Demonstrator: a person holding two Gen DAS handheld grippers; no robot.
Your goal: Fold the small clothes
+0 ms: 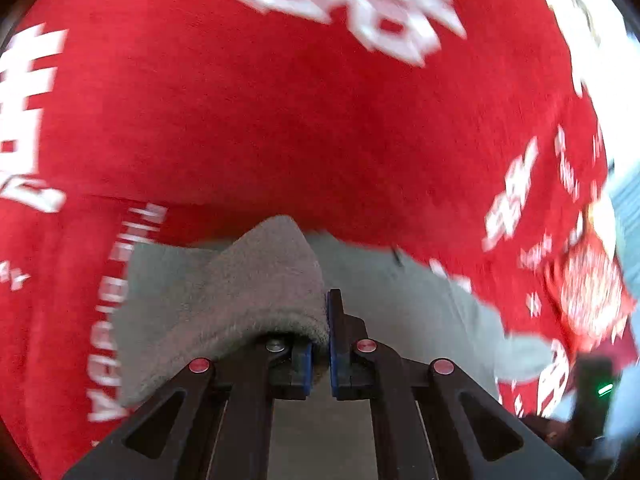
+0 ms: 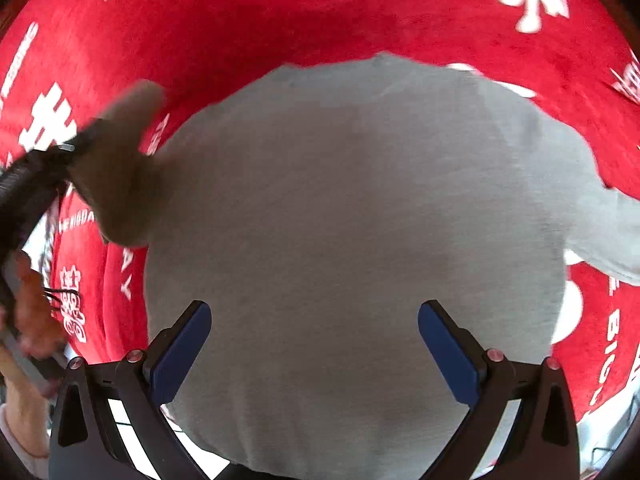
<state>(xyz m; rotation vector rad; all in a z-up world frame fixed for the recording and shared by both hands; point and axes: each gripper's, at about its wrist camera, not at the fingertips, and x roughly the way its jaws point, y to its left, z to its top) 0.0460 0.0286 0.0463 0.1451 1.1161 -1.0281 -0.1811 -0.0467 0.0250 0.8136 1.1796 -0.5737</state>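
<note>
Red blanket [image 2: 280, 12]: white "BIG", "DAY", partly legible.

Home: red printed blanket [image 1: 280, 120]

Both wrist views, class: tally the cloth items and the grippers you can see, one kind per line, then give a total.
Grey knit garment: 1
Red plush blanket with white lettering: 1
Black two-finger grippers with blue pads: 2, the left gripper and the right gripper
Total: 4
</note>
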